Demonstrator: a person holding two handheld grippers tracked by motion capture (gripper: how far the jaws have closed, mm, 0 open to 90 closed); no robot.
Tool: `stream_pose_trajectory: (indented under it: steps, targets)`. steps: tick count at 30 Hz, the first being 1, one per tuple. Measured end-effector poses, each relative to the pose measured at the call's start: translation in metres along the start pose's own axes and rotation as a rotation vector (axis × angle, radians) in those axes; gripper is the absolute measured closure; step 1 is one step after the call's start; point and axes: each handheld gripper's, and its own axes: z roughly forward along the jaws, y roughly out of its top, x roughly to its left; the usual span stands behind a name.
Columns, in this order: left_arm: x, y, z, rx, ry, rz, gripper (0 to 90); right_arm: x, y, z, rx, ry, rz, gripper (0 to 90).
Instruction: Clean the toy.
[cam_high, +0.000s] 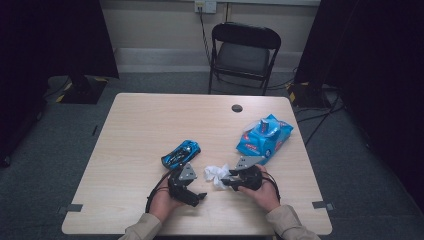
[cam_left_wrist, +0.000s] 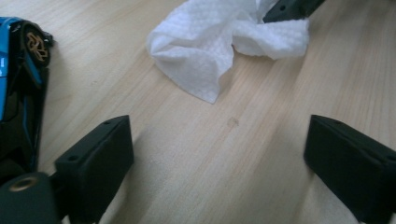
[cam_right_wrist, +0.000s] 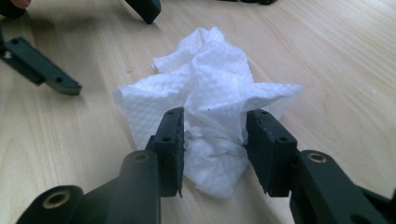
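A crumpled white wipe (cam_high: 215, 174) lies on the wooden table (cam_high: 150, 120) near its front edge. My right gripper (cam_high: 227, 180) comes at it from the right and is shut on it; in the right gripper view the wipe (cam_right_wrist: 210, 88) is bunched between the two pads of that gripper (cam_right_wrist: 212, 140). My left gripper (cam_high: 196, 198) sits just left of the wipe, open. In the left gripper view its jaws (cam_left_wrist: 219, 163) stand wide over bare wood, short of the wipe (cam_left_wrist: 210, 46). A blue toy car (cam_high: 181, 153) rests beyond the left gripper and appears at that view's left edge (cam_left_wrist: 18, 84).
A blue packet of wipes (cam_high: 264, 136), torn open at the top, lies at the table's right side behind the right gripper. A small round hole (cam_high: 237, 108) marks the far edge. A black folding chair (cam_high: 245, 50) stands behind the table.
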Motion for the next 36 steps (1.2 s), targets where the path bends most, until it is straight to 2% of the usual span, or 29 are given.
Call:
stream_pose_trajectory:
  steps: [4,8,11,12,14,15,16,17,19,20,21,22,24,27,31,33,36]
  targets:
    - [0.001,0.004,-0.004,-0.008,-0.023,0.003,20.6,0.000,0.000,0.000,-0.002,0.000,-0.001,58.3]
    - [0.022,0.025,-0.019,-0.066,-0.006,-0.026,21.8,0.000,-0.001,0.000,-0.006,0.002,-0.001,58.3]
    - [0.040,0.036,-0.024,-0.063,0.034,-0.025,23.3,0.000,-0.001,0.000,-0.007,0.001,0.000,58.3]
    - [0.040,0.036,-0.024,-0.063,0.034,-0.025,23.3,0.000,-0.001,0.000,-0.006,0.001,0.002,58.4]
    - [0.052,0.040,-0.025,-0.062,0.077,-0.030,23.2,0.000,-0.001,0.000,-0.006,0.002,0.001,58.3]
    - [0.063,0.044,-0.025,-0.054,0.096,-0.046,23.2,-0.001,-0.001,0.000,-0.007,0.002,0.002,58.3]
    - [0.063,0.044,-0.025,-0.054,0.096,-0.046,23.2,-0.001,-0.001,0.000,-0.008,0.001,0.003,58.3]
    - [0.074,0.046,-0.023,-0.037,0.134,-0.045,23.2,-0.001,-0.001,0.000,-0.008,0.001,0.002,58.3]
    - [0.083,0.048,-0.019,-0.035,0.144,-0.067,23.2,-0.001,-0.001,0.000,-0.007,0.000,0.001,58.4]
    - [0.083,0.048,-0.019,-0.035,0.144,-0.067,23.2,-0.001,-0.001,0.001,-0.009,-0.001,0.001,58.3]
    - [0.090,0.049,-0.013,-0.026,0.137,-0.096,23.2,-0.001,-0.001,0.001,-0.009,0.000,0.000,58.3]
    - [0.094,0.049,-0.010,-0.017,0.145,-0.109,23.2,-0.001,-0.001,0.001,-0.009,0.001,0.001,58.4]
    - [0.100,0.048,-0.004,-0.004,0.139,-0.161,22.2,-0.001,-0.001,0.001,-0.010,0.001,0.003,58.3]
    - [0.107,0.047,0.003,0.009,0.153,-0.169,20.2,-0.001,-0.001,0.001,-0.012,0.002,0.004,58.4]
    - [0.108,0.051,0.011,0.017,0.146,-0.167,18.2,-0.002,-0.001,0.001,-0.014,0.002,0.007,58.4]
    - [0.110,0.053,0.013,0.040,0.153,-0.154,16.9,-0.002,-0.002,0.001,-0.015,0.003,0.007,58.4]
    - [0.111,0.054,0.016,0.055,0.159,-0.157,16.6,-0.002,-0.002,0.001,-0.017,0.004,0.008,58.4]
